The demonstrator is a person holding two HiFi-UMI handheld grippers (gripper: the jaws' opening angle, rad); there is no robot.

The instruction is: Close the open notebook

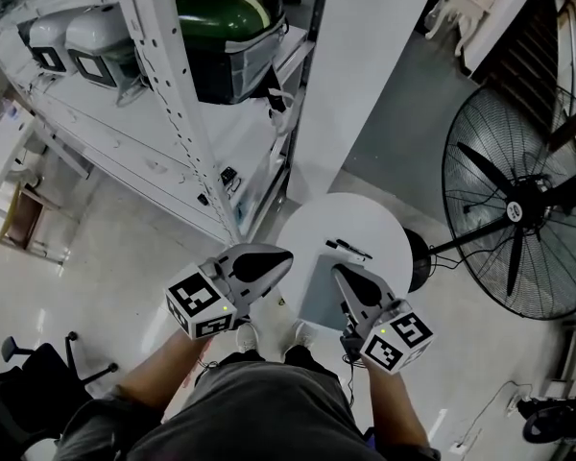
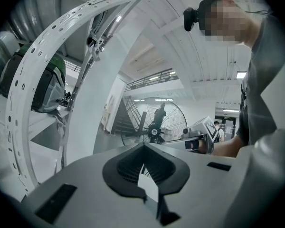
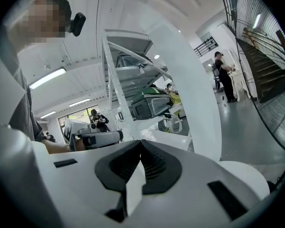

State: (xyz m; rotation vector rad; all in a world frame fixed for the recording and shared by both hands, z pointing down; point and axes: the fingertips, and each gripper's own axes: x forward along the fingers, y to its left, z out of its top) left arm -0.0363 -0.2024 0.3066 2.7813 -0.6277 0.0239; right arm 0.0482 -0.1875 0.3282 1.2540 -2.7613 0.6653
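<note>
The small round white counter (image 1: 389,227) stood just ahead of the person's feet. On it lay the flat grey rectangular notebook (image 1: 319,296), near a black pen (image 1: 348,248). The notebook showed one plain grey face and no white pages, so it looked already closed, though the right gripper (image 1: 338,270) covered its near edge. Both grippers hung above the counter without touching the notebook. The left gripper (image 1: 285,254) had its jaws pressed together on nothing, and so did the right. Little, if anything, seemed left to do.
</note>
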